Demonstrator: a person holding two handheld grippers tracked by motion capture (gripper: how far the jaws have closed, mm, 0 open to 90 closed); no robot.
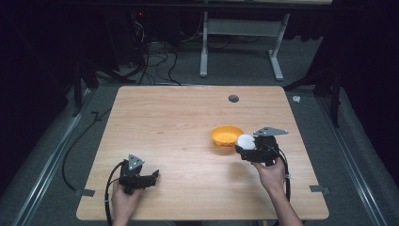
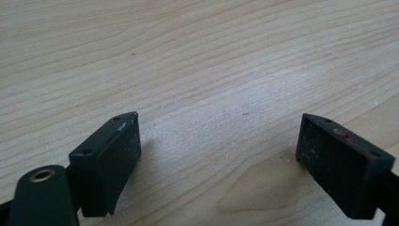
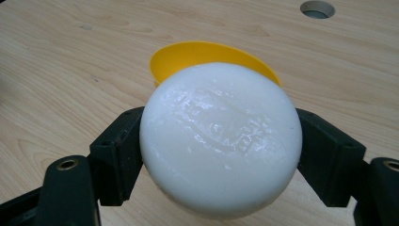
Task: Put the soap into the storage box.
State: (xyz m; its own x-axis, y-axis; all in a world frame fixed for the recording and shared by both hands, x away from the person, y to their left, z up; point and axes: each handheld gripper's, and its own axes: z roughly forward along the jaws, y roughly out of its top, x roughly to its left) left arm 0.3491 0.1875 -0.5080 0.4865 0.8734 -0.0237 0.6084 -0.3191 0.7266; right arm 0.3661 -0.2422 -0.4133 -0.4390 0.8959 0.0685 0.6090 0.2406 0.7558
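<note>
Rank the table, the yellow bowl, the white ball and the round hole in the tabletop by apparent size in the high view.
1. Table, by far the largest.
2. Yellow bowl.
3. White ball, held in the right gripper beside the bowl; slightly raised toward the camera, so it looks a bit bigger.
4. Round hole, smallest.

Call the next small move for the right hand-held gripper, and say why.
Probably carry it a little farther, over the yellow bowl, then open. The right hand-held gripper is clamped on the white round object, which sits just short of the bowl's near rim in both views.
</note>
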